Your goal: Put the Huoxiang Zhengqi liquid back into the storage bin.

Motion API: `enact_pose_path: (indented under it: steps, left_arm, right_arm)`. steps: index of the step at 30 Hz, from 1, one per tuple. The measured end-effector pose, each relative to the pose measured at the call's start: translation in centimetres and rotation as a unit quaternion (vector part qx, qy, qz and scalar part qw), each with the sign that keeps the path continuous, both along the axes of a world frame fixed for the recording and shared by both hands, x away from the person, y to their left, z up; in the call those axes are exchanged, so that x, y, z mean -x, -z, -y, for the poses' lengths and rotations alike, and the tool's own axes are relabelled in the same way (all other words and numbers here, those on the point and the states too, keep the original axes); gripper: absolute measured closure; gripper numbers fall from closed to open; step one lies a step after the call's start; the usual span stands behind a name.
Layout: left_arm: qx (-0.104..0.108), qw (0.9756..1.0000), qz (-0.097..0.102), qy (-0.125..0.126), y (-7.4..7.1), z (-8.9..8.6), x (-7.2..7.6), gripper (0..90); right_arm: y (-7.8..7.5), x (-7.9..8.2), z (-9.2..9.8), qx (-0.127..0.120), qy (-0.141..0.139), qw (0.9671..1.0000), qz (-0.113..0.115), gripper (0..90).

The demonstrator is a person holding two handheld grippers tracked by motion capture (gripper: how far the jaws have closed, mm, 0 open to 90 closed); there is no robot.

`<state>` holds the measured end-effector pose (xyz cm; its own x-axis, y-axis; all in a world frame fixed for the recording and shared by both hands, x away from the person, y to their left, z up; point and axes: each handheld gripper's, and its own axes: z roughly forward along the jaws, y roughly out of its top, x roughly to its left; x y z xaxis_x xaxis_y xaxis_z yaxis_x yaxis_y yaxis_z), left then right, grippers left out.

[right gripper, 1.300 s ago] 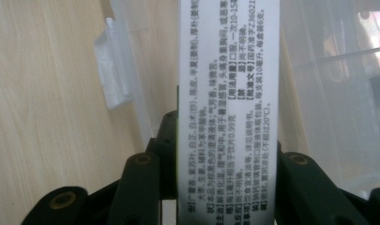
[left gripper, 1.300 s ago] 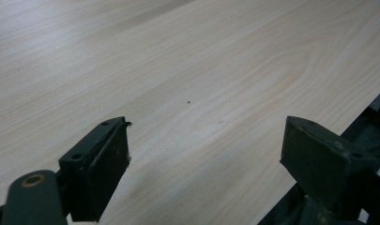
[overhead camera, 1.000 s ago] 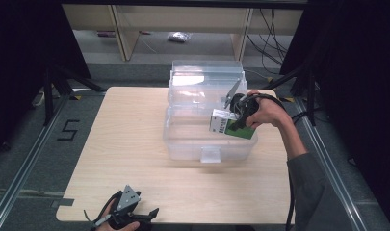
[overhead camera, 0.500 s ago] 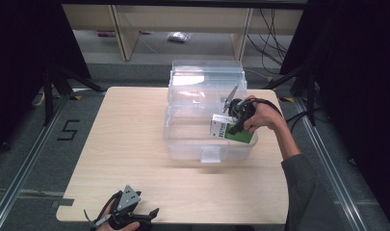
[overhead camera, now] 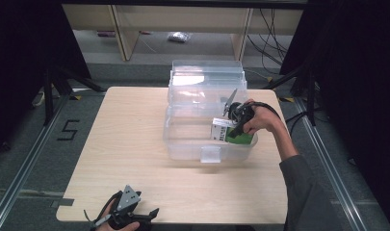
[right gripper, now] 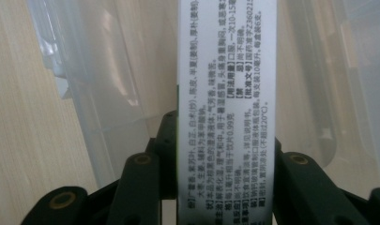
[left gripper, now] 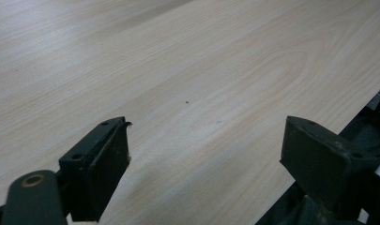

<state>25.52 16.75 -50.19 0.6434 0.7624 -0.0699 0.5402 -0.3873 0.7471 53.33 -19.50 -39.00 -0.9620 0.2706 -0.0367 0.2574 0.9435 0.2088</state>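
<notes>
The left claw (left gripper: 206,173) rises from the bottom of the frame, its two black jaws standing wide apart with nothing between them. One jaw sits at lower left, with a brass-coloured rivet showing near the corner; the other sits at lower right. Between and beyond them spreads the pale wood-grain table (left gripper: 187,70), reaching to the top. Its edge runs diagonally at the right, with dark floor (left gripper: 373,110) past it.

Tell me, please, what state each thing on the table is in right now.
Clear plastic bin: lid open, tilted back.
Green-and-white box: gripped, partly inside the bin.
Right gripper: jaws shut on the box.
Left gripper: jaws open, holding nothing, over the table.
</notes>
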Motion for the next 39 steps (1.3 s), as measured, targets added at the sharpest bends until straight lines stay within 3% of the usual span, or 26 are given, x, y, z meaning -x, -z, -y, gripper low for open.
enact_pose_path:
  steps: [1,3,10,21,22,30,34,39]
  left_arm:
    - [0.003,1.0000,0.002,-0.002,0.1,0.1,0.0,15.0]
    - [0.004,1.0000,0.003,-0.002,0.1,0.1,0.0,15.0]
    - [-0.002,1.0000,0.005,-0.005,0.1,0.0,-0.1,15.0]
    - [0.003,1.0000,0.005,-0.002,0.0,0.0,0.0,15.0]
    - [0.003,1.0000,0.005,-0.002,0.0,0.0,0.0,15.0]
    - [0.002,1.0000,0.003,-0.002,0.0,0.0,0.0,15.0]
    - [0.001,1.0000,0.005,0.002,0.0,0.0,0.0,15.0]
    - [0.002,1.0000,0.005,-0.002,0.0,0.0,0.0,15.0]
  right_arm:
    - [0.1,0.2,0.0,0.002,0.009,1.0000,-0.001,64.6]
    - [0.4,0.1,0.1,0.003,-0.001,1.0000,-0.002,64.5]
    - [1.0,0.1,0.3,0.009,0.004,0.9999,-0.007,64.5]
    - [1.9,-0.2,-0.3,0.015,-0.024,0.9995,-0.012,64.1]
    - [1.9,0.0,-0.4,0.018,-0.010,0.9997,-0.015,64.0]
    - [2.4,-0.1,-0.3,0.023,-0.019,0.9993,-0.020,63.6]
    - [3.0,0.0,0.0,0.027,-0.009,0.9992,-0.029,62.2]
    - [2.3,0.3,0.3,0.006,0.008,0.9995,-0.030,55.1]
